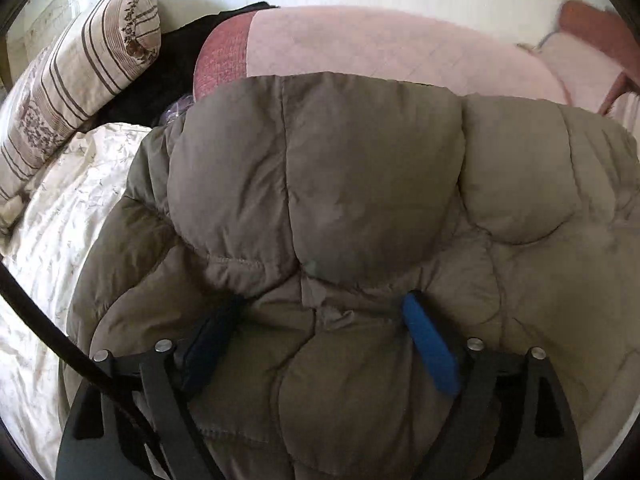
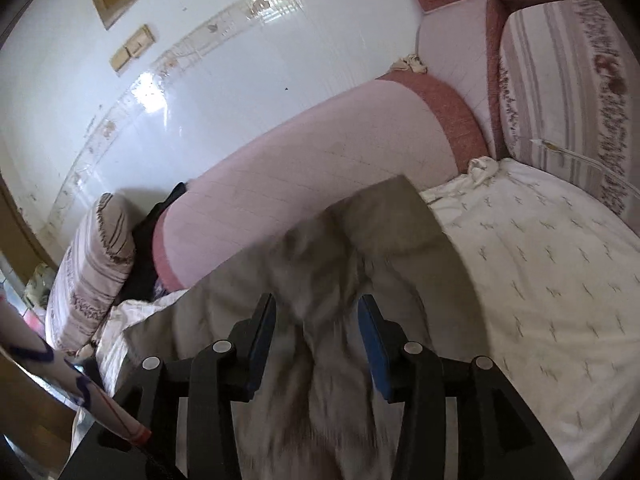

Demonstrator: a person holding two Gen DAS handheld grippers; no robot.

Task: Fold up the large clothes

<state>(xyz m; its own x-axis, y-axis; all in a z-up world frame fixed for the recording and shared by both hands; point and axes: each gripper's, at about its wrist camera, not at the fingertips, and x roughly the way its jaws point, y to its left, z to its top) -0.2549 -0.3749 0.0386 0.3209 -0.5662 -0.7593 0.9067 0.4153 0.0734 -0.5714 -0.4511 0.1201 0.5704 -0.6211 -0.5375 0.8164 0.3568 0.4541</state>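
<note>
A large grey-brown quilted puffer jacket [image 1: 360, 184] lies bunched on a bed with a white patterned sheet [image 1: 60, 216]. My left gripper [image 1: 320, 320] has its blue-padded fingers [image 1: 428, 344] pressed around a thick fold of the jacket. In the right wrist view the jacket [image 2: 384, 232] is blurred. My right gripper [image 2: 316, 312] has its fingers [image 2: 374, 344] around a hanging bunch of the jacket's fabric.
A striped pillow [image 1: 80, 76] lies at the left by a dark garment [image 1: 172, 60]. A pink padded headboard [image 1: 380, 48] runs behind the jacket against a white tiled wall [image 2: 180, 60]. Another striped pillow [image 2: 560, 80] stands at the right.
</note>
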